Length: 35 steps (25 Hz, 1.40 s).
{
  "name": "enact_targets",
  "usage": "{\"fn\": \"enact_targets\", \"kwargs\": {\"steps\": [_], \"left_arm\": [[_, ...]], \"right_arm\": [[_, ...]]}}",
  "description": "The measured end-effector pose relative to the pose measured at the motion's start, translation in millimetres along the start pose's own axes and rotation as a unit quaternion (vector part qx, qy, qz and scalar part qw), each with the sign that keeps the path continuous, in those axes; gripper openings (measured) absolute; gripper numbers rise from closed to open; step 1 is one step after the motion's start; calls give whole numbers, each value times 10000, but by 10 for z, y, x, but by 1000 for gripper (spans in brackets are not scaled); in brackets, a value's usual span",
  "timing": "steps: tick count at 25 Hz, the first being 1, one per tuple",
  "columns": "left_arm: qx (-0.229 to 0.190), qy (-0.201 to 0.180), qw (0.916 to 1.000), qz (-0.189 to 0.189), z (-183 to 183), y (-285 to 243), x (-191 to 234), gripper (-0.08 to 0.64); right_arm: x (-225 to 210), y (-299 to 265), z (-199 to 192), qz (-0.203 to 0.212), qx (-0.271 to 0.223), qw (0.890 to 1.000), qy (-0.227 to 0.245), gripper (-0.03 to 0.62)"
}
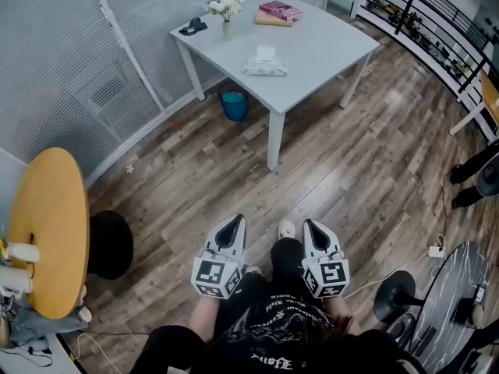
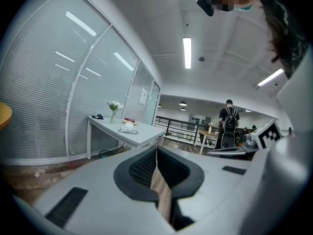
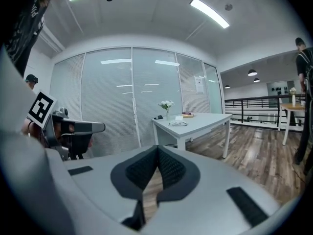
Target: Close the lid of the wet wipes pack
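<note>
Head view looks steeply down on a wood-plank floor, with the person's left hand-held gripper (image 1: 233,221) low in the picture and held against the body. Its jaws are pressed together at the tips with nothing between them, as the left gripper view confirms (image 2: 156,150). Straight ahead and well apart from it stands the white square tabletop (image 1: 327,45), and near the middle of that tabletop lies the flat pale wet wipes pack (image 1: 265,66). The pack's long axis runs across the view, left to right. A small white piece stands up at its far edge, probably the raised lid, though it is too small to be sure. Left of the pack on the tabletop is a small vase of white flowers (image 1: 226,10), and right of the pack, toward the far edge, a stack of reddish books (image 1: 277,12). The right hand-held gripper (image 1: 311,224) is likewise closed and empty (image 3: 157,148). The pack (image 3: 178,124) shows a little right of its jaw line and far off. Judged from this, the pack lies dead ahead between the two tools, neither clearly nearer, so the coming move is a walk forward to the tabletop before any reach.
</note>
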<state>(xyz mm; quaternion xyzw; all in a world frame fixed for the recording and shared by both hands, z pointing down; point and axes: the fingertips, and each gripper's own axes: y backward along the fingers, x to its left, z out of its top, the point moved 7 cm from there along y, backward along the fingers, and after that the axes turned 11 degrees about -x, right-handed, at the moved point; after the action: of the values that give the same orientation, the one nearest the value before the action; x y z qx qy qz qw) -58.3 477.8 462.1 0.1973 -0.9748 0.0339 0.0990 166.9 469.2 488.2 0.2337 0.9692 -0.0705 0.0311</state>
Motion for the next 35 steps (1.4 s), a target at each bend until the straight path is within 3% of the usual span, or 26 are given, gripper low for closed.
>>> {"fn": "enact_targets", "kwargs": {"steps": [13,23,30,35], "left_arm": [[-26,159,9991,391,152,-1577,190,9],[-148,175,9960,862,91,-2357,140,9],[-75,146,9968,780,110,-2700,206,9],[-7,184,9983,546,42,-2972,315,9]], "right_arm": [[-1178,-1574,382,709,-111,9972,203,-2],[-1773,-2211,376,1362,167,9898,379,-2],[-1905,-2470,394,1366,201,9903,167,-2],[-2032,-2601,324,1070,279,9938,-85,-2]]}}
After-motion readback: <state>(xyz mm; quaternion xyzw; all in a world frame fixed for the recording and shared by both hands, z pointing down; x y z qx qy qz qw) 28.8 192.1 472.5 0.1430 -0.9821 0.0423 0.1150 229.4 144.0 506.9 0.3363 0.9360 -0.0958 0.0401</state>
